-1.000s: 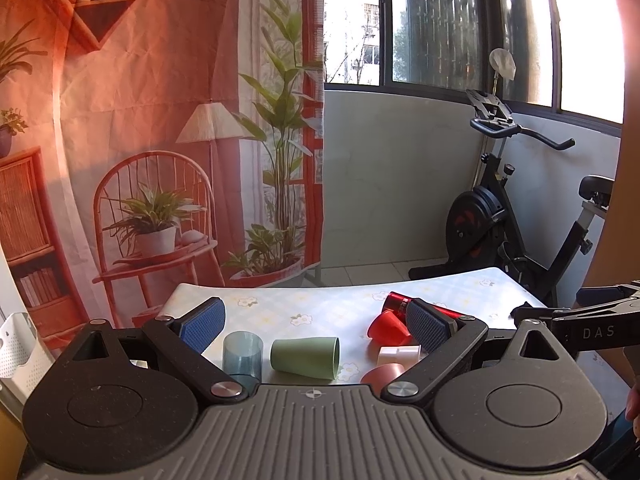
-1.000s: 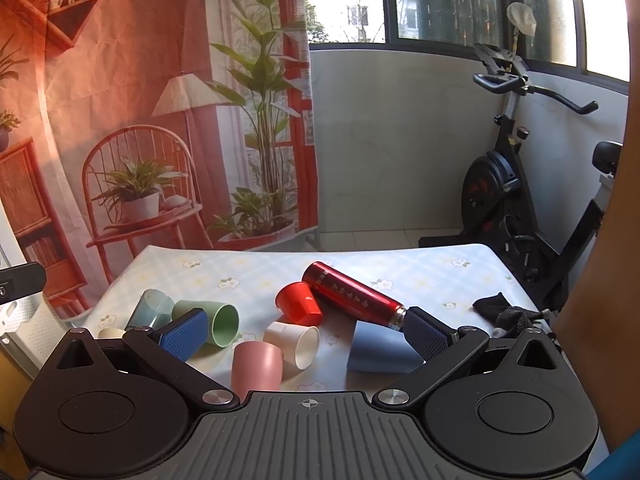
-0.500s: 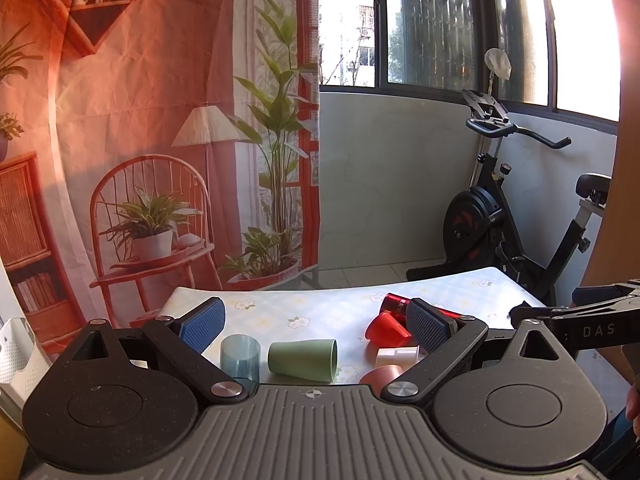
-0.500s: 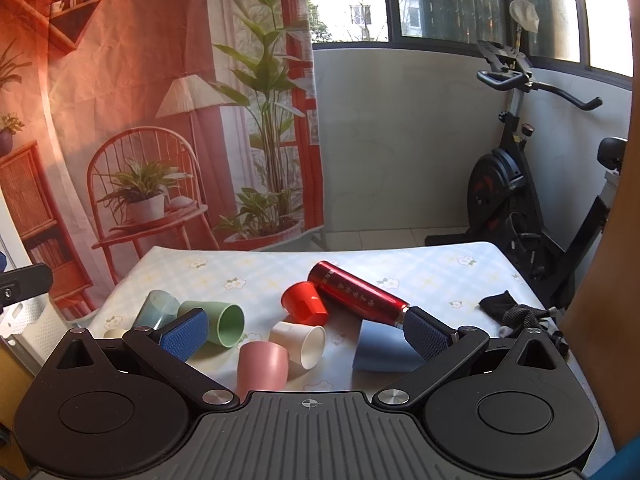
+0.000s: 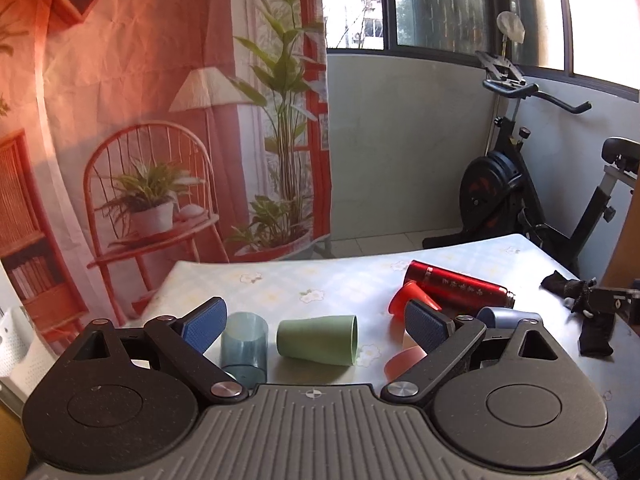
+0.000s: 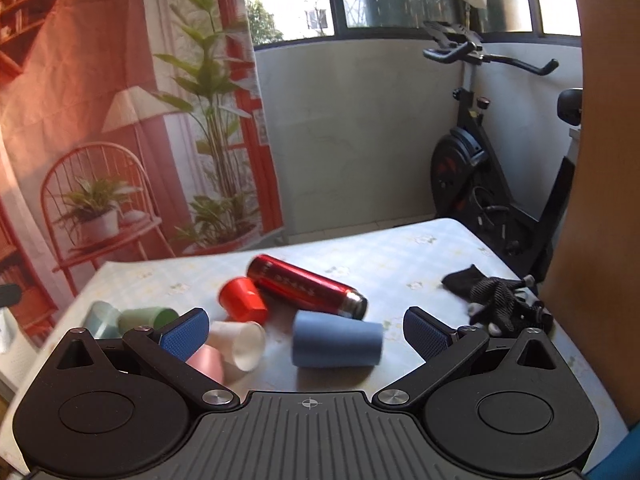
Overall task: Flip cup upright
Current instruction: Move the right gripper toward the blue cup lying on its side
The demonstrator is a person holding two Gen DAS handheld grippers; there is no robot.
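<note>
Several cups lie on the flowered tablecloth (image 5: 280, 280). A green cup (image 5: 318, 340) lies on its side between my left gripper's (image 5: 316, 322) open fingers, mouth to the right. A translucent blue cup (image 5: 243, 340) stands mouth down beside it. A blue cup (image 6: 336, 345) lies on its side between my right gripper's (image 6: 306, 330) open fingers. A white cup (image 6: 240, 340), a red cup (image 6: 242, 300) and a pink cup (image 6: 206, 362) lie to its left. Both grippers are empty.
A red thermos (image 6: 306, 286) lies on its side behind the cups. A black glove (image 6: 496, 300) lies at the table's right edge. An exercise bike (image 6: 500, 184) stands beyond the table, a printed curtain (image 5: 140, 120) to the left.
Both grippers have moved forward and lower towards the table. The right gripper now frames the blue cup; the left frames the green cup. The cups have not moved.
</note>
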